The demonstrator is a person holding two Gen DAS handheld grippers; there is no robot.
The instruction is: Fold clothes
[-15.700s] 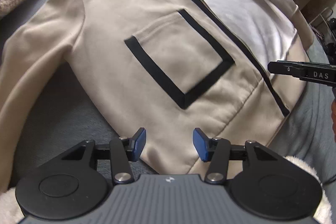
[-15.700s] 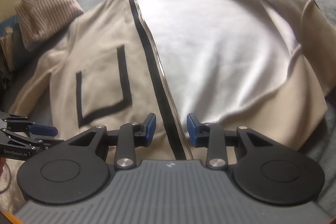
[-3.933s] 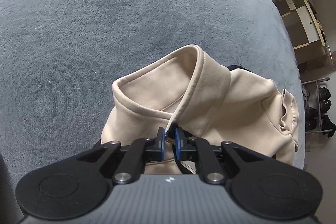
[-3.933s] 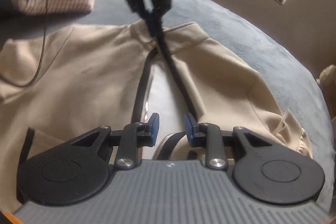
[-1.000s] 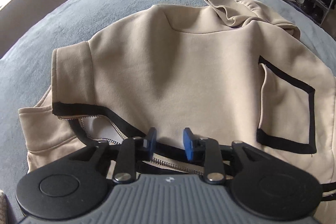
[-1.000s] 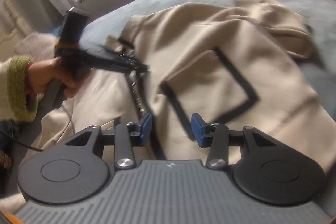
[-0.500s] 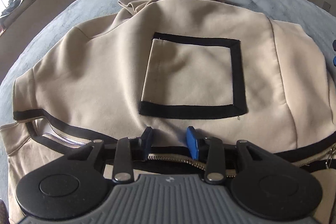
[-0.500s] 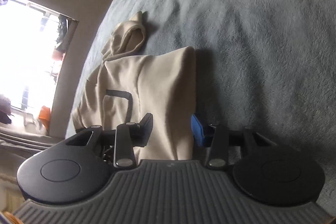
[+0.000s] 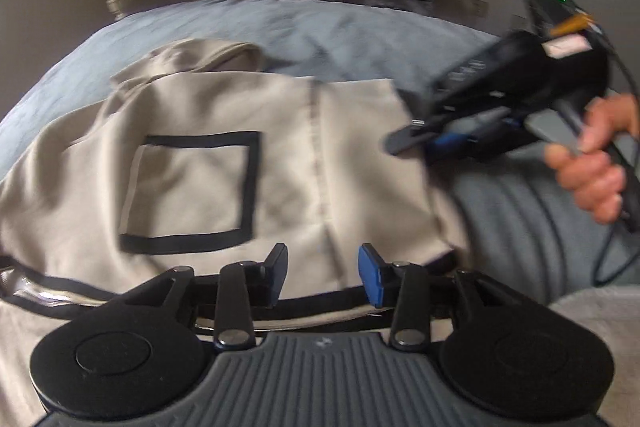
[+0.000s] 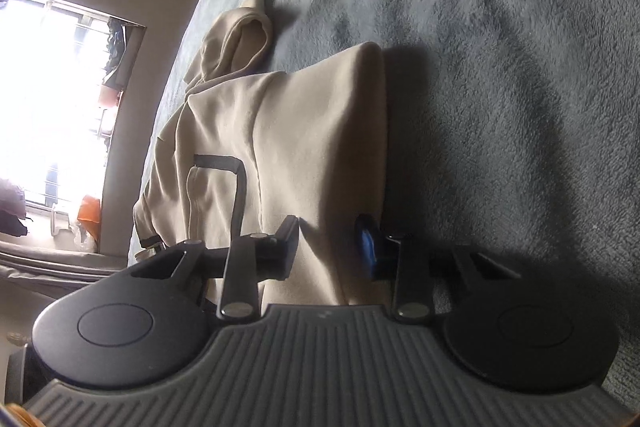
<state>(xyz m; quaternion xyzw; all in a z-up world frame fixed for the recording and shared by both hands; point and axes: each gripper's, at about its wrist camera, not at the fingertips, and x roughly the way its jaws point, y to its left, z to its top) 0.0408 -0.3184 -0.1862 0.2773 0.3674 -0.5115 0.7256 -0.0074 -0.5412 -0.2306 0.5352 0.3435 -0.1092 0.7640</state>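
Jacket (image 9: 280, 155) front panel now flipped shut on bed (image 9: 320, 23). Left gripper (image 9: 322, 273) and right gripper (image 10: 328, 243) fingers parted, nothing held. Zip side closed, sleeves likely next.

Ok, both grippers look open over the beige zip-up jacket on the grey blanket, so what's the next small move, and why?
Probably ease the open right gripper forward and close on the beige zip-up jacket's hem edge. Its fingers already straddle that edge, and the open left gripper hovers near the black zipper band, holding nothing, so neither can lift cloth for a fold yet.
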